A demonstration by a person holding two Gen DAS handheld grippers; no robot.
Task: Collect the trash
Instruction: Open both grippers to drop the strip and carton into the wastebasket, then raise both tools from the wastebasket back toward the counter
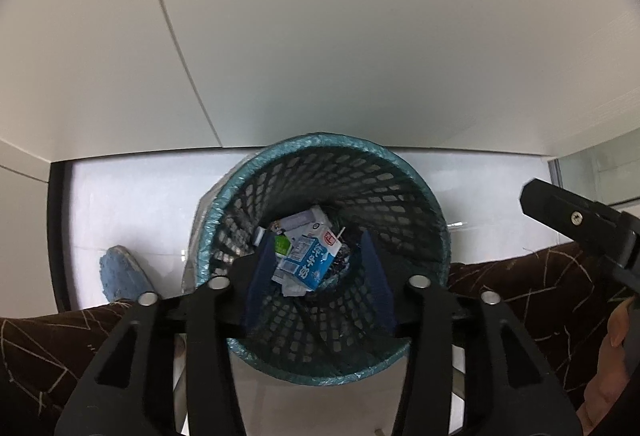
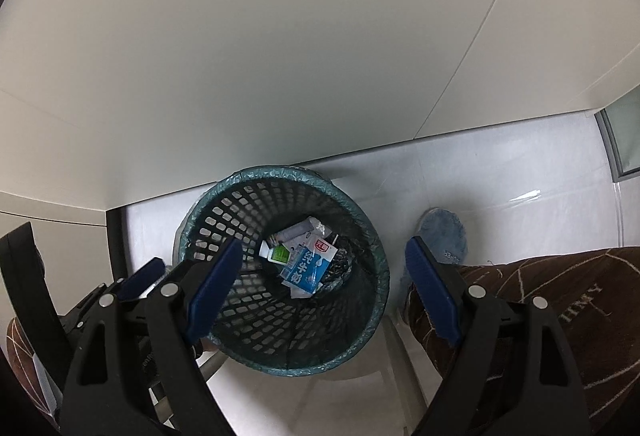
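Above the wastebasket (image 1: 424, 195), both tools nose-down (parted).

Both wrist cameras look steeply down along their own black fingers, from above and close by. The left one sits right over the dark green mesh plastic wastebasket (image 1: 320, 256); the right one views that wastebasket (image 2: 280, 276) from slightly aside. Both share its littered bottom and the white tiled floor (image 1: 132, 195)

Home: slipper (image 1: 122, 272), tiled floor (image 2: 500, 175), wastebasket (image 1: 424, 195).

Open basket (image 1: 424, 195) mouth, wall (image 1: 320, 35) close behind, legs (image 1: 540, 284) flanking
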